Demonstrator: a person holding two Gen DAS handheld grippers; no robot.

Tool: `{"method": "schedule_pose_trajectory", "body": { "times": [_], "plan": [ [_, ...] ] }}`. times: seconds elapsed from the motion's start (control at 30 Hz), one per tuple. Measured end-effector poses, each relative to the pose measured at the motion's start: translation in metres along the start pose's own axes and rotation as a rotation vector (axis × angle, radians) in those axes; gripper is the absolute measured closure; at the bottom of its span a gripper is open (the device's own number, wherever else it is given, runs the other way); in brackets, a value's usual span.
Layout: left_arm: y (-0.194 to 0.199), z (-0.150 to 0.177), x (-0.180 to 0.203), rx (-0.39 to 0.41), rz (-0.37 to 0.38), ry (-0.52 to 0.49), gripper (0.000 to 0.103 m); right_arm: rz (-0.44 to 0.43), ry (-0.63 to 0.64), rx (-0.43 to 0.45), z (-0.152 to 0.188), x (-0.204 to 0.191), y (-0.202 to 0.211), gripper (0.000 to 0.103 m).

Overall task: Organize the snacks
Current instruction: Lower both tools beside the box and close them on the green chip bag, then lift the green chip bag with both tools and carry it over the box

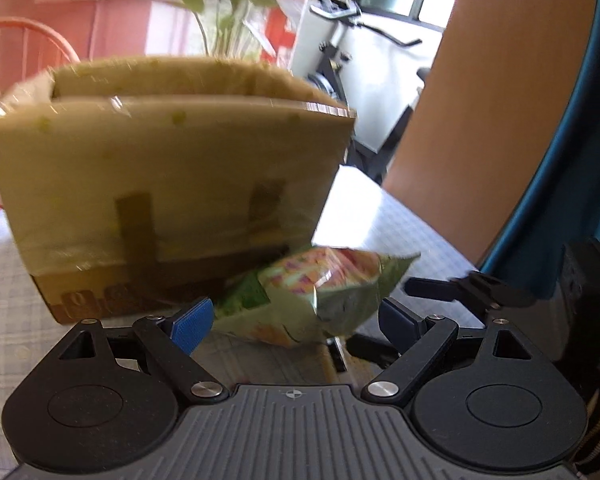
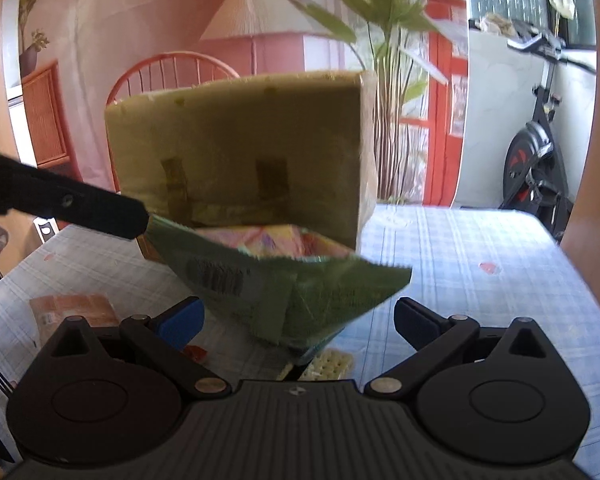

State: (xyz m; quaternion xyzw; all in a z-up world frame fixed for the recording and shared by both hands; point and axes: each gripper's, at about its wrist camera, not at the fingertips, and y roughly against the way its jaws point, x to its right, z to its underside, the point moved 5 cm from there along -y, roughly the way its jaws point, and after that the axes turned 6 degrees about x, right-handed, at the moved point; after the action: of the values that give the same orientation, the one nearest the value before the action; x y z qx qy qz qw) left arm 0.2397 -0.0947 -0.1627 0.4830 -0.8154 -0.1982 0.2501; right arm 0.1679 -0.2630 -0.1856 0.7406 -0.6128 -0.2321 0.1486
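Observation:
A green snack bag (image 1: 316, 296) hangs in front of a taped cardboard box (image 1: 172, 176) that stands on the checked tablecloth. In the left wrist view the bag lies between the blue pads of my left gripper (image 1: 296, 322), whose jaws stand wide apart. The right gripper's fingers (image 1: 452, 288) reach in from the right beside the bag. In the right wrist view the same bag (image 2: 284, 284) is in the air before the box (image 2: 240, 152); the left gripper's black finger (image 2: 80, 210) touches its left corner. My right gripper (image 2: 298, 320) is wide open below the bag.
On the tablecloth (image 2: 480, 280) lie a brown packet (image 2: 76, 310), a cracker pack (image 2: 328, 362) and a small red item (image 2: 194, 352). Behind the box are an orange chair (image 2: 172, 68), a plant (image 2: 388, 40) and an exercise bike (image 2: 536, 152).

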Motion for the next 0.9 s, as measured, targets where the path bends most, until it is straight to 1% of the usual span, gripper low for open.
{"method": "schedule_pose_trajectory", "body": {
  "times": [0.03, 0.13, 0.27, 0.37, 0.43, 0.47, 0.53, 0.6, 0.77, 0.9],
  "plan": [
    [-0.005, 0.003, 0.000, -0.015, 0.003, 0.003, 0.013, -0.011, -0.014, -0.003, 0.002, 0.002, -0.004, 0.007],
    [-0.021, 0.011, 0.001, -0.051, 0.006, 0.000, 0.014, -0.019, -0.040, -0.004, 0.005, 0.007, -0.014, 0.007],
    [-0.038, 0.011, -0.001, -0.054, 0.006, 0.006, 0.017, -0.042, -0.046, 0.005, 0.005, 0.009, -0.021, 0.008],
    [-0.049, 0.009, -0.003, -0.059, 0.011, 0.020, 0.023, -0.055, -0.035, 0.016, 0.004, 0.007, -0.025, 0.008],
    [-0.054, 0.008, -0.004, -0.060, 0.011, 0.026, 0.031, -0.062, -0.036, 0.022, 0.004, 0.006, -0.028, 0.010],
    [-0.057, 0.008, -0.005, -0.061, 0.017, 0.028, 0.033, -0.065, -0.036, 0.025, 0.003, 0.006, -0.030, 0.011],
    [-0.060, 0.007, -0.006, -0.060, 0.034, 0.032, 0.046, -0.071, -0.041, 0.030, 0.002, 0.005, -0.033, 0.014],
    [-0.059, 0.005, -0.007, -0.041, 0.049, 0.043, 0.050, -0.069, -0.057, 0.039, 0.001, 0.004, -0.035, 0.018],
    [-0.048, 0.001, -0.013, -0.010, 0.051, 0.054, 0.051, -0.073, -0.080, 0.076, -0.006, -0.001, -0.031, 0.025],
    [-0.032, -0.005, -0.011, 0.030, 0.057, 0.061, 0.051, -0.088, -0.077, 0.110, -0.014, -0.007, -0.020, 0.029]
  ]
}}
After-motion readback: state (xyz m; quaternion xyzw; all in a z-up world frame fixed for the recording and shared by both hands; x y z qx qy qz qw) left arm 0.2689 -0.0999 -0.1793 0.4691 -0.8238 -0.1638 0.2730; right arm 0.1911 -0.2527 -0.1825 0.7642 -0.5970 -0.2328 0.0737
